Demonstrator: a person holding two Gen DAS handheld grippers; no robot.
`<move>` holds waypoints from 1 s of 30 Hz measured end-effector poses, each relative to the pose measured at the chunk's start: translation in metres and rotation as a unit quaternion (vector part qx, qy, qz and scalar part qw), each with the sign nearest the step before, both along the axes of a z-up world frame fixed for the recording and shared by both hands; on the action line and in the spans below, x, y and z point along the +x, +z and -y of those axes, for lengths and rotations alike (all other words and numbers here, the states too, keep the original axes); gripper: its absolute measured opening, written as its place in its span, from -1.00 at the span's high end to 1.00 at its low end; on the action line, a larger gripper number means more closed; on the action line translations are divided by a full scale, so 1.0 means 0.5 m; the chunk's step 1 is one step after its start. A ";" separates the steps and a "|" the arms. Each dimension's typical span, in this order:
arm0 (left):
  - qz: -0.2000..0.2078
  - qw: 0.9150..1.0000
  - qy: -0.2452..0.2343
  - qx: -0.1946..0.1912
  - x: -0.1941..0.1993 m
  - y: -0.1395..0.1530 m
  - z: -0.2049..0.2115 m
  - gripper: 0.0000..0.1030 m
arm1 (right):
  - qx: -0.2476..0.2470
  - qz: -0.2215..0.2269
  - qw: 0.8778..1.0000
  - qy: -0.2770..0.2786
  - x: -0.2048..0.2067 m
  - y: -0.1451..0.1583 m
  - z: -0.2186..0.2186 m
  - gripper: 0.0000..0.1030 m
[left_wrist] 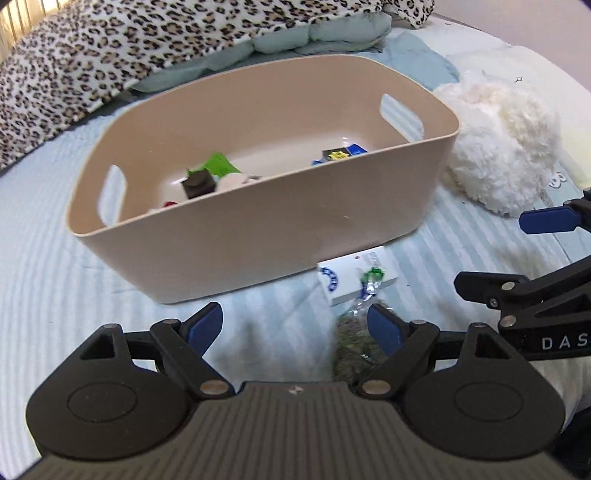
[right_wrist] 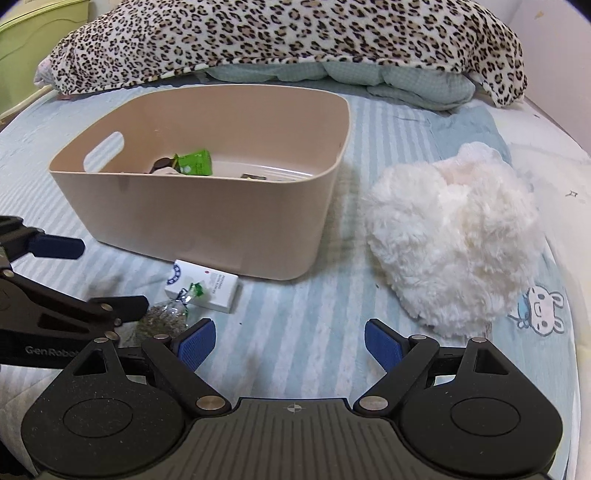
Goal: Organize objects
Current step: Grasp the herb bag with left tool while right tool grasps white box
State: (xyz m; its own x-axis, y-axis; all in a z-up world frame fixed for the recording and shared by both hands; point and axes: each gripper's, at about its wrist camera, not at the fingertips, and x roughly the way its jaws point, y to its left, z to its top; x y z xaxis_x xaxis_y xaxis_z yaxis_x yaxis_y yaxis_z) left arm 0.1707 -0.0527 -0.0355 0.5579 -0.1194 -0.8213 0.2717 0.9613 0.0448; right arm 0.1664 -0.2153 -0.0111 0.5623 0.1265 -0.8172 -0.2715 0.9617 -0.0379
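Note:
A beige plastic bin (left_wrist: 258, 236) (right_wrist: 207, 218) stands on the striped bed and holds several small items, among them a green carton (right_wrist: 195, 162) and a dark block (left_wrist: 198, 185). In front of it lie a white box (left_wrist: 356, 275) (right_wrist: 207, 288) and a clear bag of dried herbs (left_wrist: 354, 339) (right_wrist: 166, 317). My left gripper (left_wrist: 295, 328) is open and empty, low over the sheet, with the bag by its right finger. My right gripper (right_wrist: 290, 341) is open and empty, to the right of the bag. Each gripper shows at the edge of the other's view.
A white fluffy plush (left_wrist: 495, 144) (right_wrist: 454, 236) lies right of the bin. A leopard-print blanket (right_wrist: 288, 37) and a pale green quilt (right_wrist: 406, 81) are heaped behind the bin. A green drawer unit (right_wrist: 29, 33) stands at far left.

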 end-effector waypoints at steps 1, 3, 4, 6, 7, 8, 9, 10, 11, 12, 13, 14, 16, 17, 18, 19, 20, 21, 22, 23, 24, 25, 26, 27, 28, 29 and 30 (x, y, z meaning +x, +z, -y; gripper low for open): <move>-0.006 1.000 -0.002 -0.002 0.003 -0.006 0.003 -0.67 | 0.000 -0.001 1.000 -0.002 0.001 -0.001 0.002 -0.73; -0.021 1.000 -0.008 -0.006 0.010 -0.018 0.008 -0.67 | -0.002 -0.004 1.000 -0.005 0.003 -0.004 0.004 -0.73; -0.029 0.999 -0.012 -0.009 0.012 -0.024 0.011 -0.67 | -0.003 -0.005 1.000 -0.006 0.003 -0.006 0.006 -0.73; -0.044 0.999 -0.017 -0.014 0.014 -0.037 0.018 -0.67 | -0.004 -0.008 1.000 -0.009 0.005 -0.008 0.009 -0.73; -0.051 0.998 -0.019 -0.017 0.016 -0.042 0.020 -0.67 | -0.005 -0.010 1.000 -0.010 0.006 -0.010 0.010 -0.73; -0.056 0.998 -0.020 -0.020 0.018 -0.048 0.021 -0.67 | -0.006 -0.011 1.000 -0.011 0.007 -0.011 0.011 -0.73; -0.057 0.998 -0.020 -0.022 0.020 -0.055 0.022 -0.67 | -0.006 -0.013 1.000 -0.011 0.009 -0.012 0.012 -0.73; -0.056 0.998 -0.020 -0.025 0.021 -0.061 0.022 -0.67 | -0.007 -0.014 1.000 -0.011 0.010 -0.013 0.013 -0.73; -0.056 0.998 -0.021 -0.031 0.023 -0.066 0.021 -0.68 | -0.008 -0.016 1.000 -0.011 0.012 -0.014 0.013 -0.73; -0.059 0.997 -0.022 -0.037 0.025 -0.070 0.021 -0.68 | -0.009 -0.018 1.000 -0.011 0.013 -0.017 0.013 -0.73; -0.064 0.997 -0.023 -0.043 0.028 -0.073 0.021 -0.69 | -0.011 -0.020 1.000 -0.011 0.014 -0.019 0.014 -0.73; -0.066 0.996 -0.024 -0.046 0.029 -0.075 0.021 -0.69 | -0.011 -0.022 1.000 -0.012 0.016 -0.020 0.015 -0.73; -0.063 0.996 -0.028 -0.052 0.031 -0.076 0.023 -0.69 | -0.009 -0.025 1.000 -0.016 0.018 -0.021 0.018 -0.73; -0.064 0.996 -0.030 -0.054 0.033 -0.078 0.025 -0.69 | -0.008 -0.026 0.999 -0.017 0.018 -0.021 0.021 -0.73; -0.068 0.996 -0.031 -0.056 0.035 -0.079 0.027 -0.69 | -0.009 -0.026 0.999 -0.018 0.019 -0.021 0.022 -0.73; -0.071 0.995 -0.030 -0.056 0.036 -0.080 0.028 -0.69 | -0.010 -0.026 0.999 -0.020 0.019 -0.021 0.023 -0.73; -0.074 0.995 -0.030 -0.058 0.036 -0.081 0.028 -0.69 | -0.010 -0.027 0.999 -0.021 0.020 -0.021 0.024 -0.73; -0.074 0.995 -0.030 -0.058 0.036 -0.080 0.029 -0.69 | -0.009 -0.027 0.999 -0.021 0.021 -0.021 0.026 -0.73; -0.073 0.995 -0.033 -0.056 0.035 -0.079 0.031 -0.69 | -0.008 -0.027 0.999 -0.021 0.021 -0.020 0.027 -0.73; -0.076 0.995 -0.040 -0.054 0.034 -0.078 0.033 -0.69 | -0.008 -0.027 0.999 -0.021 0.021 -0.019 0.027 -0.73; -0.079 0.994 -0.048 -0.053 0.032 -0.077 0.035 -0.69 | -0.008 -0.027 0.999 -0.022 0.021 -0.018 0.028 -0.73; -0.087 0.994 -0.056 -0.048 0.031 -0.079 0.038 -0.69 | -0.007 -0.027 0.999 -0.022 0.021 -0.018 0.028 -0.73; -0.095 0.993 -0.064 -0.038 0.029 -0.081 0.044 -0.69 | -0.007 -0.027 0.999 -0.021 0.021 -0.018 0.027 -0.73; -0.098 0.992 -0.073 -0.027 0.024 -0.085 0.049 -0.69 | -0.007 -0.028 0.999 -0.020 0.021 -0.018 0.027 -0.73; -0.096 0.992 -0.078 -0.013 0.020 -0.087 0.054 -0.69 | -0.008 -0.029 0.999 -0.018 0.020 -0.018 0.026 -0.73; -0.092 0.992 -0.081 0.000 0.017 -0.090 0.058 -0.69 | -0.008 -0.029 0.999 -0.016 0.019 -0.019 0.025 -0.73; -0.088 0.993 -0.081 0.004 0.014 -0.092 0.055 -0.68 | -0.010 -0.030 0.999 -0.015 0.019 -0.020 0.023 -0.73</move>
State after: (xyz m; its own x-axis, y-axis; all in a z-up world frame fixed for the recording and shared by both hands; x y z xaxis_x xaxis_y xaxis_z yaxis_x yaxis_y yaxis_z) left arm 0.1776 -0.0799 -0.0815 0.3800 -0.1886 -0.9055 0.4268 0.9043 -0.0093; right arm 0.1759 -0.2268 -0.0210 0.5162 0.0950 -0.8512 -0.2458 0.9685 -0.0410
